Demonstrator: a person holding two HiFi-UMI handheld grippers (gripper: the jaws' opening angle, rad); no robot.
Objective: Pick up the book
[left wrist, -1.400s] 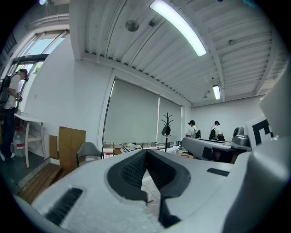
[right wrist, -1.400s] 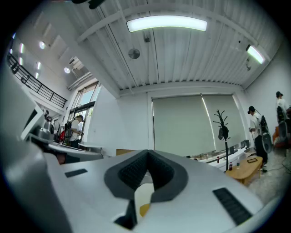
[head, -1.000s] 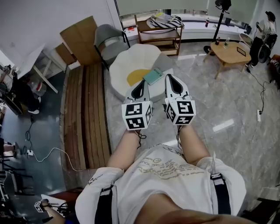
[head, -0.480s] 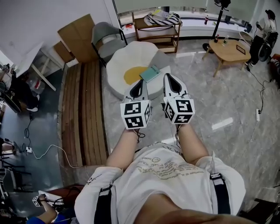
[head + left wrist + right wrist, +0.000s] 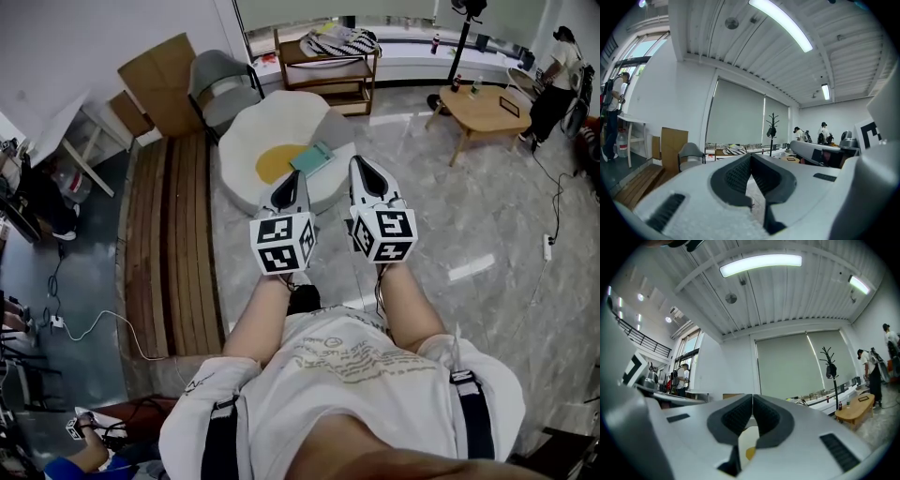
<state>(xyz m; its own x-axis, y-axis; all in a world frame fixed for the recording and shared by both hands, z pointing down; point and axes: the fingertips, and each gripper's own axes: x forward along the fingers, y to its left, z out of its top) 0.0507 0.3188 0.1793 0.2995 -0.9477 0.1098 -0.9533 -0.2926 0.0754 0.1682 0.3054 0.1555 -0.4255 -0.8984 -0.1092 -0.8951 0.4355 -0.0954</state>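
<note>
Over grey floor [image 5: 487,206]: left tongs [image 5: 292,174], right tongs [image 5: 360,160], level, closed.

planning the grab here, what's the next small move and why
Probably carry the right gripper forward and down toward the teal book, opening its jaws on the way. The book lies flat on the white cushion, ahead of both gripper tips and untouched. The left gripper and the right are both shut and empty.

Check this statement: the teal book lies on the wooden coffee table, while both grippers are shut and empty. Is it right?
No. The head view shows the teal book on the white egg-shaped cushion instead; the left gripper and right gripper are indeed shut and empty.
</note>
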